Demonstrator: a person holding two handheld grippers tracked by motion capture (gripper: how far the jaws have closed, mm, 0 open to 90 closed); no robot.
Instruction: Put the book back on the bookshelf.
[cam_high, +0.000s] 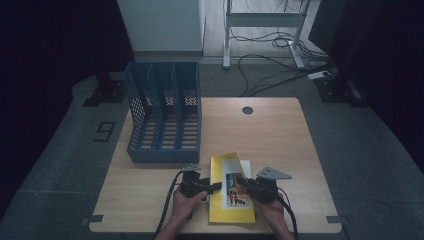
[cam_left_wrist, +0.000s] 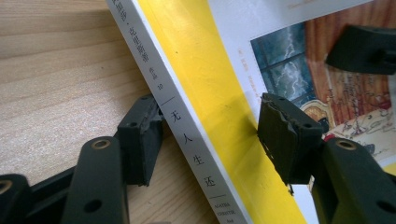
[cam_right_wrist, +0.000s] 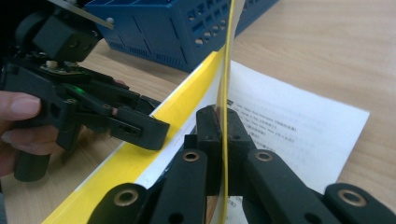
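Just in front of the blue file rack (cam_high: 164, 117), toward the person's edge of the tabletop (cam_high: 280, 135), lies a yellow book (cam_high: 231, 192) with a picture on its cover. Its long side runs away from the person, and its far end stops a little short of the rack's front wall.

On the book's left side, the left gripper (cam_high: 212, 187) reaches across the spine. Seen from the left gripper view, its fingers (cam_left_wrist: 142, 140) stand apart: one sits on the wood just beside the white spine with its printed characters, the other rests above the yellow cover near the picture, so the book's spine edge (cam_left_wrist: 187, 135) lies between them without being squeezed. A hand (cam_high: 187, 204) holds this gripper from below the book's near-left corner.

On the book's right side, the right gripper (cam_high: 241, 181) has its fingers (cam_right_wrist: 208, 135) pressed together on the front cover (cam_right_wrist: 227, 70), which is lifted and stands nearly upright as a thin yellow edge in the right gripper view. Under the raised cover a white page (cam_right_wrist: 299, 126) with lines of small print lies exposed. Beyond the book in that view, the left gripper's dark body and a green light show, with the rack behind it.
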